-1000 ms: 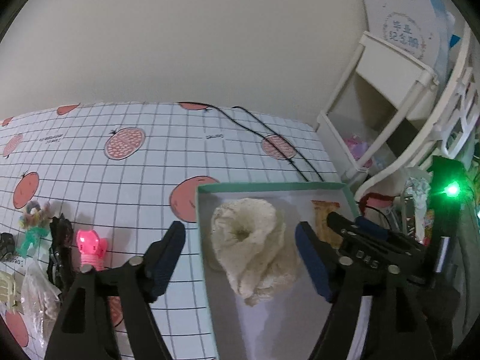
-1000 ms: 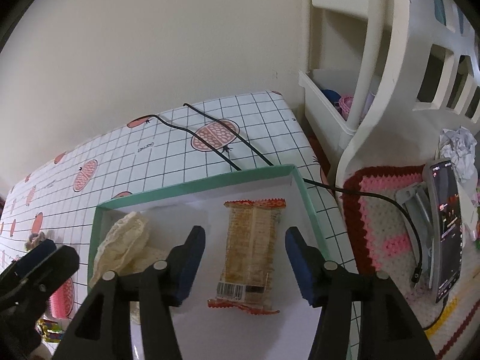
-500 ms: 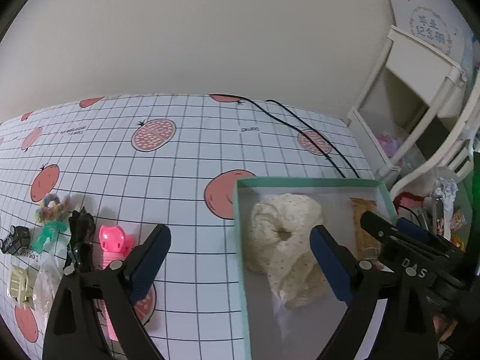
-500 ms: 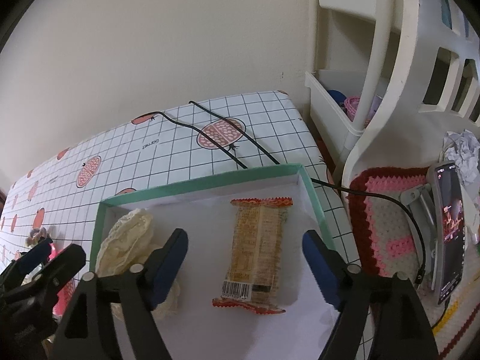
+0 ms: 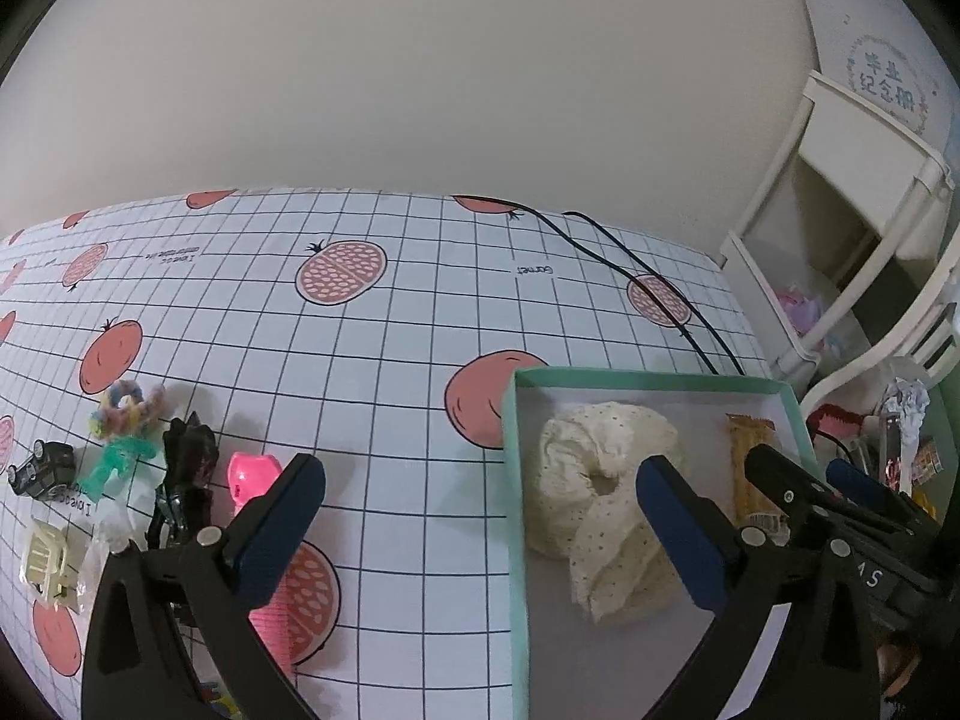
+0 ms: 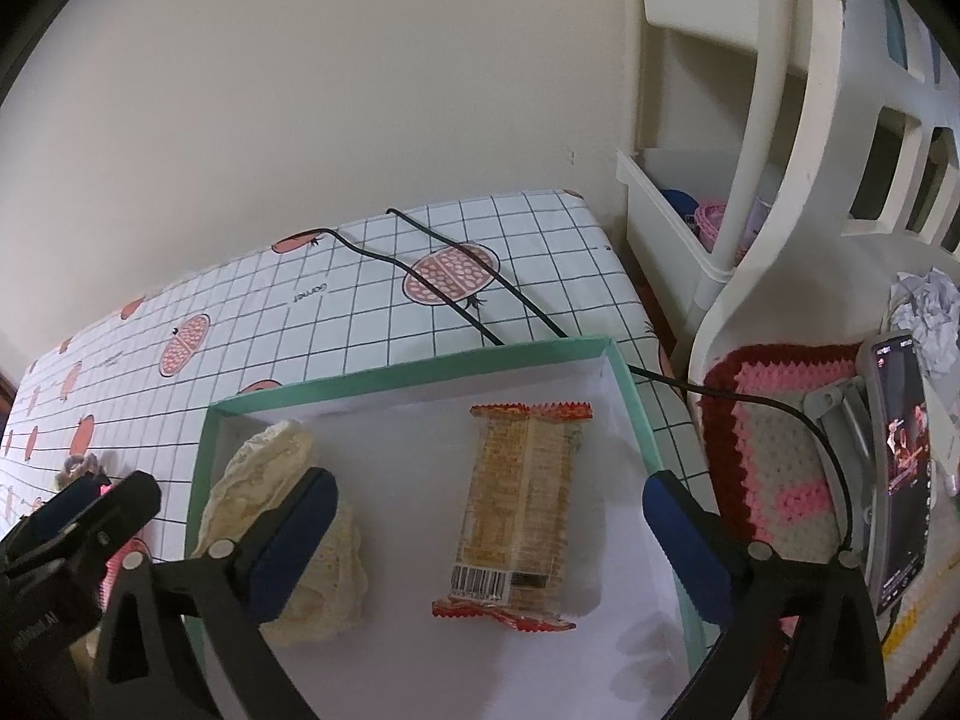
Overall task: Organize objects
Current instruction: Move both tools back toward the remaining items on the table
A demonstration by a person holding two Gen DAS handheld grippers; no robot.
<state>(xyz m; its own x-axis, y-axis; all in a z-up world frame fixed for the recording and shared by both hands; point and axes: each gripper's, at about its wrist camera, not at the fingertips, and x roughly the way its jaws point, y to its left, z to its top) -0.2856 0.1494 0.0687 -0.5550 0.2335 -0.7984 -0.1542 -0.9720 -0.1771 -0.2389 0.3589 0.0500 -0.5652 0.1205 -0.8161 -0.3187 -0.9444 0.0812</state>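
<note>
A green-rimmed box [image 5: 515, 480] lies on the fruit-print tablecloth. A cream dotted cloth scrunchie [image 5: 600, 480] rests in its left part and an orange snack packet [image 6: 519, 504] in its right part. My left gripper [image 5: 477, 480] is open and straddles the box's left rim, holding nothing. My right gripper [image 6: 489, 486] hovers above the packet; its jaws are opening, with the packet below them and untouched. Left of the box lie a pink toy [image 5: 252, 474], a black hair clip [image 5: 186, 462], a colourful scrunchie [image 5: 126, 402] and a toy car [image 5: 42, 468].
A black cable [image 6: 450, 294] crosses the cloth behind the box [image 6: 420, 369]. To the right sit a crochet mat [image 6: 780, 450] and a phone [image 6: 900, 468] on a stand. A white shelf unit [image 6: 750, 120] rises at the far right. A cream hair claw [image 5: 45, 558] lies at the left edge.
Both grippers' jaws have spread wider. My left gripper has swung left off the cream scrunchie, which stays in the box. The right gripper stays over the packet.
</note>
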